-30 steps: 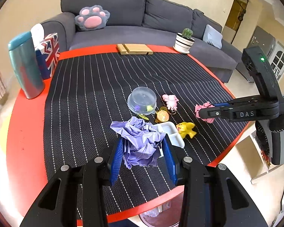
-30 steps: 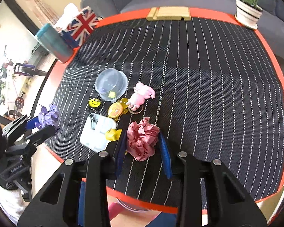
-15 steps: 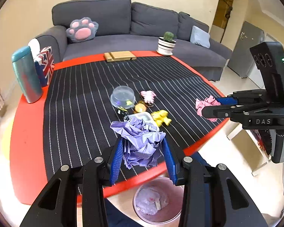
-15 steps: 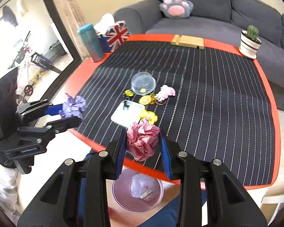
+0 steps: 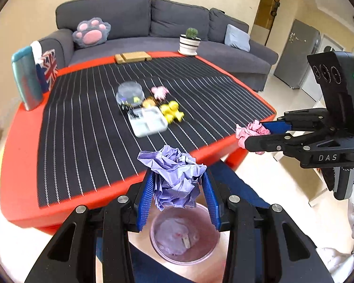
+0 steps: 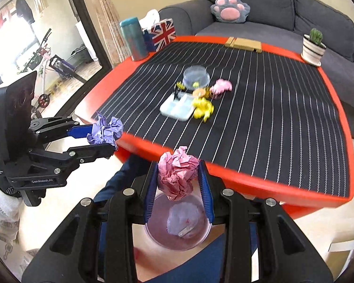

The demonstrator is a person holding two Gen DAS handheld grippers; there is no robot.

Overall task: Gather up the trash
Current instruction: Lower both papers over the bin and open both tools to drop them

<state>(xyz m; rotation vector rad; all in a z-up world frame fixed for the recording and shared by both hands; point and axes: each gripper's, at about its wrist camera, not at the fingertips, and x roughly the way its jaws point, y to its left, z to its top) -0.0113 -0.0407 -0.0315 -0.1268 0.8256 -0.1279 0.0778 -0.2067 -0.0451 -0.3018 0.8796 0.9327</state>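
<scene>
A: How many paper wads?
B: Two. A purple wad (image 5: 175, 176) pinched between the left gripper (image 5: 178, 200) pads, and a pink wad (image 6: 178, 176) squeezed in the right gripper (image 6: 178, 195), whose fingers sit narrow around it. One bin (image 5: 200, 254), with some crumpled trash already in it.

A: Where are they, taking the bin as the mark?
B: Both wads hang above the bin, off the near edge of the red table (image 5: 18, 165). The purple one is over the bin's far rim; the pink one is over its mouth.

A: Any long axis to them?
B: Hardly. Both are lumpy balls; the purple one runs a little taller than wide and droops toward the bin.

A: And on the table?
B: One clear bowl (image 5: 129, 93), one white tray (image 5: 148, 121), a few small toys, all beyond the bin.

A: What changed?
B: A second ago both wads were over the striped mat (image 5: 82, 122). Since then both grippers have drawn back past the table edge, grips unchanged.
</scene>
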